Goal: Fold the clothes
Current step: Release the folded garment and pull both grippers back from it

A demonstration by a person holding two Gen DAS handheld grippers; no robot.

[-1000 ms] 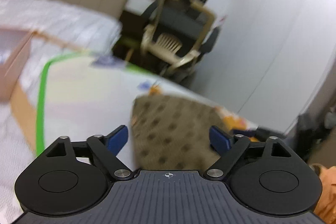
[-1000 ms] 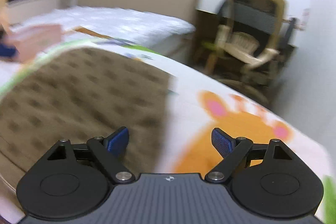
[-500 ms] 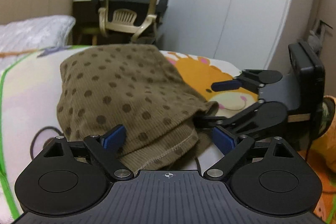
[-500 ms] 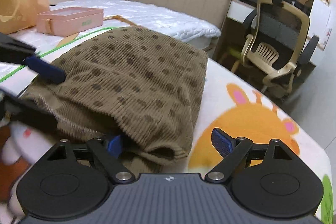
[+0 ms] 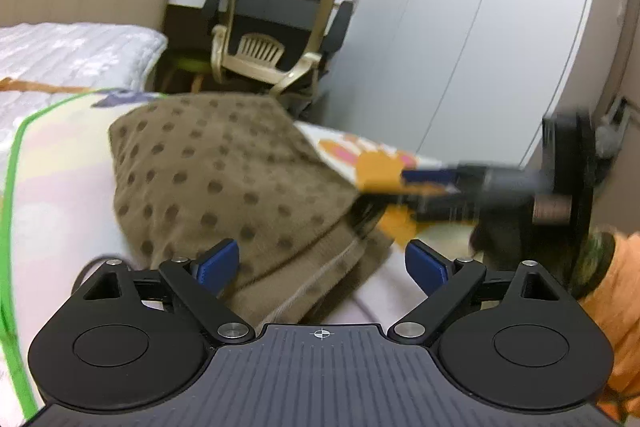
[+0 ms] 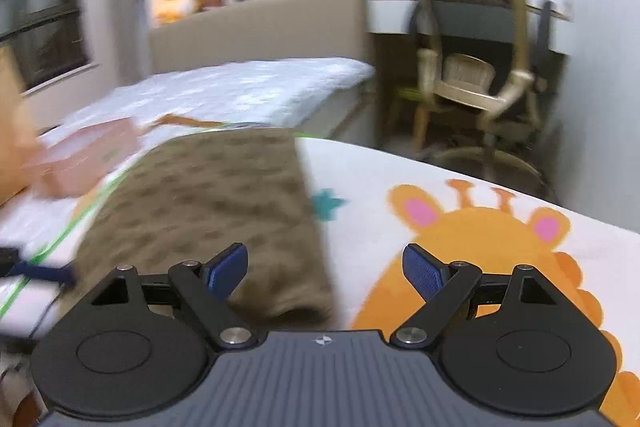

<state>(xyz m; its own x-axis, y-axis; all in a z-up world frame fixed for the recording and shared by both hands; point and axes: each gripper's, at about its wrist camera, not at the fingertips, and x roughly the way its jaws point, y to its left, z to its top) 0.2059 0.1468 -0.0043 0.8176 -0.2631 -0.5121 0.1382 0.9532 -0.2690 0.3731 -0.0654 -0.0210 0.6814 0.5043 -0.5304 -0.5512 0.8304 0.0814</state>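
A brown polka-dot garment (image 5: 224,179) lies folded on a white blanket with an orange giraffe print (image 6: 480,227). My left gripper (image 5: 322,263) is open and empty, its fingers just past the garment's near hem. My right gripper (image 6: 324,269) is open and empty at the garment's (image 6: 208,207) near right corner. The right gripper also shows blurred in the left wrist view (image 5: 480,187), at the garment's right edge.
A beige office chair (image 5: 276,39) and a desk stand beyond the bed. A white quilt (image 6: 240,91) and a pink box (image 6: 84,159) lie at the back left. A white wardrobe (image 5: 460,27) stands to the right.
Both grippers have stayed open. The right gripper has pulled back and up from the garment's hem and swung right; it is blurred with motion. The left gripper has shifted only slightly.
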